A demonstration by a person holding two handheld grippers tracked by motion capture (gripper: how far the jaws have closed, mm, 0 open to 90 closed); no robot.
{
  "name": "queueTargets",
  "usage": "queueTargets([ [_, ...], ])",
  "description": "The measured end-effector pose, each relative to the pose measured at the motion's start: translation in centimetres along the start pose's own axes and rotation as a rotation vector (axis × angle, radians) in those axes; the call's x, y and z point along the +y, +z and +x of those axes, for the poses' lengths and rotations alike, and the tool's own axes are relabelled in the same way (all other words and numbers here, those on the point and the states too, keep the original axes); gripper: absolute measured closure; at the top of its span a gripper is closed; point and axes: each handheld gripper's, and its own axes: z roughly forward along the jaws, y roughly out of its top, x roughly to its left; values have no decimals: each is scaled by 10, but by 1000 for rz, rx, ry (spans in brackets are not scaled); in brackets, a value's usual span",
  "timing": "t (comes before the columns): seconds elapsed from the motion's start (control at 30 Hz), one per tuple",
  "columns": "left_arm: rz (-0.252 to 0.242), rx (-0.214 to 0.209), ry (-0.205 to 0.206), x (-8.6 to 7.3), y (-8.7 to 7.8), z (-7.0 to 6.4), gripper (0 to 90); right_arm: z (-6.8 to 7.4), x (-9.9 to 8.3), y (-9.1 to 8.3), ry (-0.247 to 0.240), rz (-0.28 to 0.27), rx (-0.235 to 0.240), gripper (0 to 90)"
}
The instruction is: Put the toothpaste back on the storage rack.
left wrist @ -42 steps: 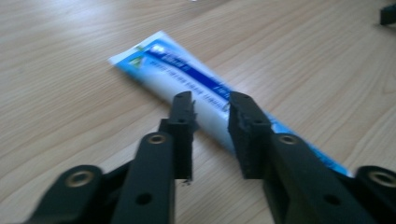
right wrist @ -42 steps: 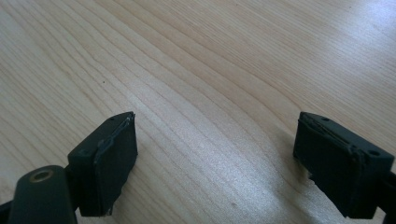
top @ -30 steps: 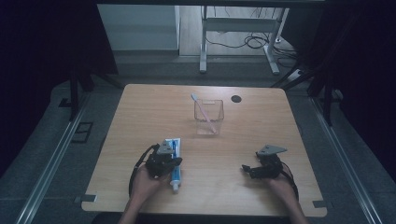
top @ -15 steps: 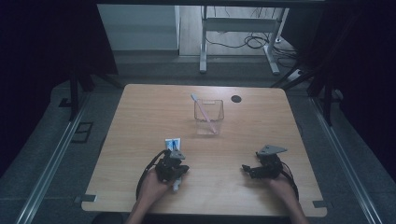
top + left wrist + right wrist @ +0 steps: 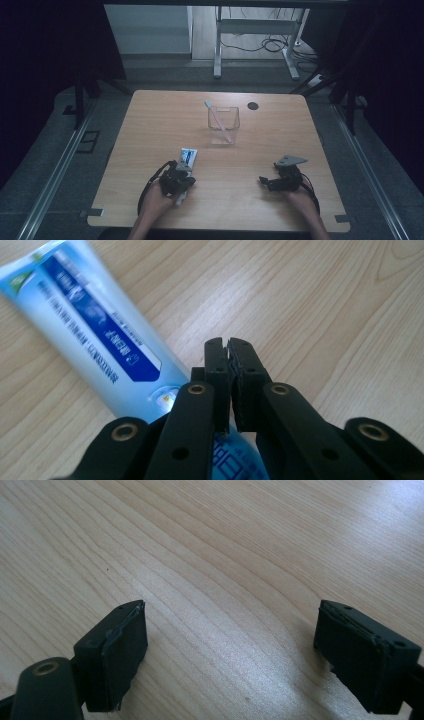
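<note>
Wooden worktop (image 5: 150, 125), pale grain, dark floor all round.

At the near left: left hand (image 5: 156, 196) wrapped round the left gripper (image 5: 176, 181), low over the toothpaste tube (image 5: 187, 159). Tube flat on the worktop, white and blue, flat crimped end pointing away toward the far side, nearer end hidden beneath the gripper. In the left gripper view: left gripper (image 5: 229, 371) with jaws pressed together, just a thin slit between the pads, nothing seen pinched in that slit; tube (image 5: 95, 325) passing under and to the left of the jaw tips, blue label with small print running along it, bare wood to the right.

Toward the middle, farther back: clear square cup (image 5: 223, 125) standing upright, a pink toothbrush (image 5: 218, 120) leaning inside it, head up and tilted to the far left over the rim. Just beyond, to the right: small dark round spot (image 5: 253, 105) on the worktop.

At the near right: right hand (image 5: 298, 199) holding the right gripper (image 5: 267, 181), grey three-cornered plate on top, well apart from tube and cup. In the right gripper view: right gripper (image 5: 232, 655) with jaws spread wide, only bare wood between them.
</note>
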Motion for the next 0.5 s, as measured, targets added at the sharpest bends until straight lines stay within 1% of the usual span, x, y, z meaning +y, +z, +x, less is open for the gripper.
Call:
queueTargets([
  [0.07, 10, 0, -3, -3, -1, 2, 872, 0, 0, 0, 0, 0, 0, 140],
  [0.17, 23, 10, -6, -8, 0, 5, 872, 0, 0, 0, 0, 0, 0, 140],
  [0.27, 14, 2, -24, -11, -4, 10, 875, 0, 0, 0, 0, 0, 0, 140],
  [0.3, 21, 10, -17, -12, -5, 11, 875, 0, 0, 0, 0, 0, 0, 140],
  [0.37, 25, 25, -14, -12, -8, 12, 870, 0, 0, 0, 0, 0, 0, 140],
  [0.43, 25, 33, -20, -13, -10, 15, 858, 0, 0, 0, 0, 0, 0, 140],
  [0.47, 25, 38, -17, -14, -11, 17, 853, 0, 0, 0, 0, 0, 0, 140],
  [0.5, 26, 42, -24, -15, -12, 19, 851, 0, 0, 0, 0, 0, 0, 140],
])
